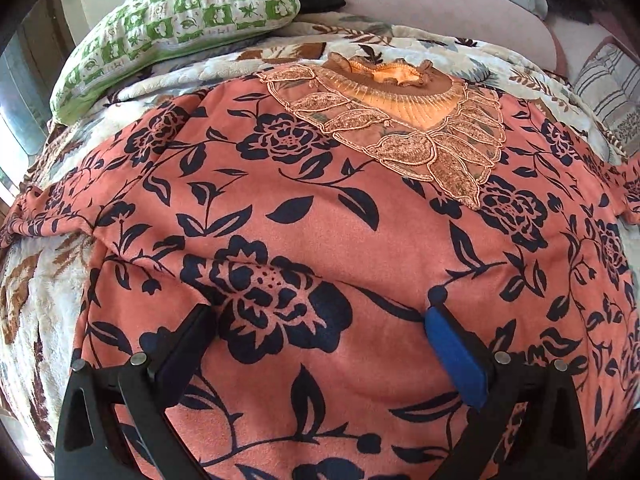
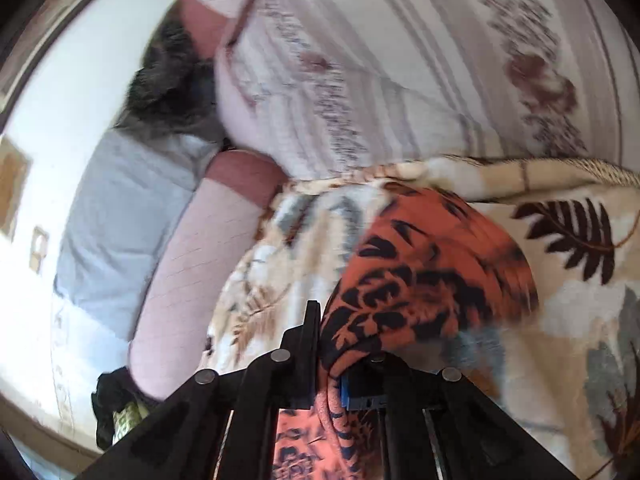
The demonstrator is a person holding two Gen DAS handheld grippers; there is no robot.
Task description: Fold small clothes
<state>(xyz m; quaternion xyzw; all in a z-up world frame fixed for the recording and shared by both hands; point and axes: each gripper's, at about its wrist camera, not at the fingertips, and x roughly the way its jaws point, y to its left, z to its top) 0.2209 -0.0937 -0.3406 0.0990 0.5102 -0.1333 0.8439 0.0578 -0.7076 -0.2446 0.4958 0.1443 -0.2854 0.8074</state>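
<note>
Fabric of the coral floral top point(image 1: 320, 208) is clamped in the right gripper point(image 2: 332, 364), presumably for folding; the left gripper point(image 1: 316, 320) is held spread wide above it.

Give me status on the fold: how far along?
Done: the floral top lies spread flat on the blanket, embroidered neckline facing up. In hand: the right hand-held gripper is shut on a bunched edge of the fabric; the left hand-held gripper is open, fingers down on the body. Left: no fold is visible yet, so all folds remain.
</note>
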